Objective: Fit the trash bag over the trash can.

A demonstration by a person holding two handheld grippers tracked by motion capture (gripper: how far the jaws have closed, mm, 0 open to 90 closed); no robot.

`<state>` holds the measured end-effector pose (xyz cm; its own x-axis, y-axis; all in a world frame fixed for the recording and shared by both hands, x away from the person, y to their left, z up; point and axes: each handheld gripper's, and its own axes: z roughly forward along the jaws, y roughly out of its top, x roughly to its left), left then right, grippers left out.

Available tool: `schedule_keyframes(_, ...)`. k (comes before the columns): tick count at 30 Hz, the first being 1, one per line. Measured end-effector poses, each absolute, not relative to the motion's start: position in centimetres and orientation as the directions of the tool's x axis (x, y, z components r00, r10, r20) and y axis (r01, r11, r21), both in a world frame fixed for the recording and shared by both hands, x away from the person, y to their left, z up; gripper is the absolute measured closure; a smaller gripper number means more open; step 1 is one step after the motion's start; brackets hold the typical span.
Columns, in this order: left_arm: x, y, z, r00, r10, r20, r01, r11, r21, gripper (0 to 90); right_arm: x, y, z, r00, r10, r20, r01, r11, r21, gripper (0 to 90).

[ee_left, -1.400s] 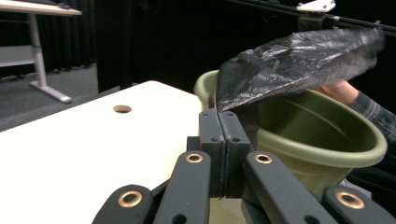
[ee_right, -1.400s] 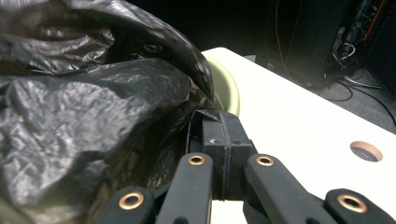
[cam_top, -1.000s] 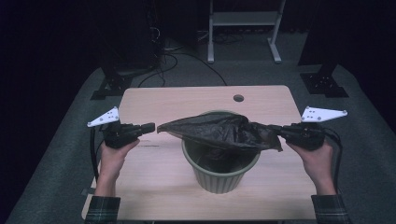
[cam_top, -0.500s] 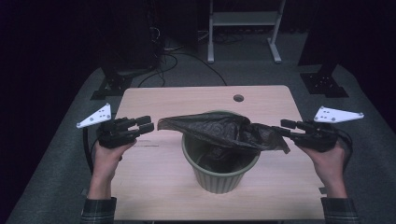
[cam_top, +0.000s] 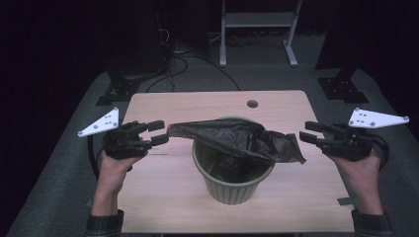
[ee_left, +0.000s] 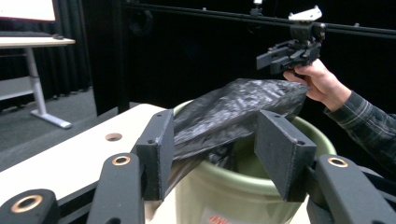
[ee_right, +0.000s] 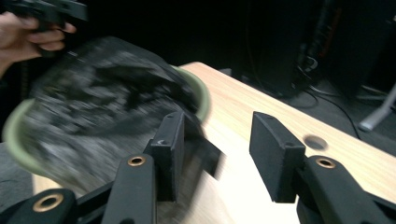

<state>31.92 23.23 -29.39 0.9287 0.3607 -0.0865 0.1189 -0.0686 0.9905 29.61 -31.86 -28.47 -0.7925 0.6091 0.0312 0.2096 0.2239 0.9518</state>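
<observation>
Black bag (cam_top: 237, 140) draped loose over green bin (cam_top: 232, 185), middle of desk (cam_top: 197, 106). Left gripper (cam_top: 157, 132) at 9 o'clock, right gripper (cam_top: 309, 132) at 3 o'clock, fingers just opened halfway, holding nothing, clear of bag.

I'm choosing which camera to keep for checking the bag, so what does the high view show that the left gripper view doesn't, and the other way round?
High view alone: the whole table from above, both forearms, and the black bag lying across the green bin with one end hanging past its rim.

Left gripper view alone: the left gripper seen along its open jaws, which have just been opening, with the bag's crinkled end seen between them from close up.

Both: the bag, the bin, the table's round hole and the right gripper.
</observation>
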Motion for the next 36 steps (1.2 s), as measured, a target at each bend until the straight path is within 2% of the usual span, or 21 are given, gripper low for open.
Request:
schedule_keyframes(11, 32.3, 18.1, -29.9, 0.947, 0.317, -0.056, 0.102, -0.132, 0.986, 43.0, 28.6, -26.7, -26.9, -0.888, 0.458, 0.035, 0.168, 0.253, 0.953, 53.8)
schedule_keyframes(24, 33.2, 16.7, -30.9, 0.945, 0.319, -0.071, 0.124, -0.150, 0.981, 43.0, 27.7, -23.5, -27.4, -0.934, 0.356, 0.044, 0.151, 0.279, 0.948, 54.4)
schedule_keyframes(29, 33.2, 16.4, -31.0, 0.946, 0.316, -0.070, 0.125, -0.156, 0.980, 43.0, 27.7, -22.7, -27.7, -0.944, 0.328, 0.043, 0.147, 0.300, 0.942, 62.0)
schedule_keyframes(31, 33.1, 16.4, -31.0, 0.947, 0.314, -0.068, 0.123, -0.159, 0.980, 43.0, 27.8, -22.5, -27.9, -0.948, 0.315, 0.037, 0.142, 0.315, 0.938, 72.5)
schedule_keyframes(35, 32.9, 16.5, -30.7, 0.948, 0.314, -0.059, 0.114, -0.159, 0.981, 42.4, 27.8, -22.1, -28.2, -0.956, 0.293, 0.032, 0.137, 0.345, 0.929, 85.9)
schedule_keyframes(36, 32.9, 16.5, -30.6, 0.948, 0.314, -0.058, 0.112, -0.159, 0.981, 42.3, 27.9, -22.0, -28.2, -0.956, 0.291, 0.027, 0.132, 0.349, 0.928, 86.5)
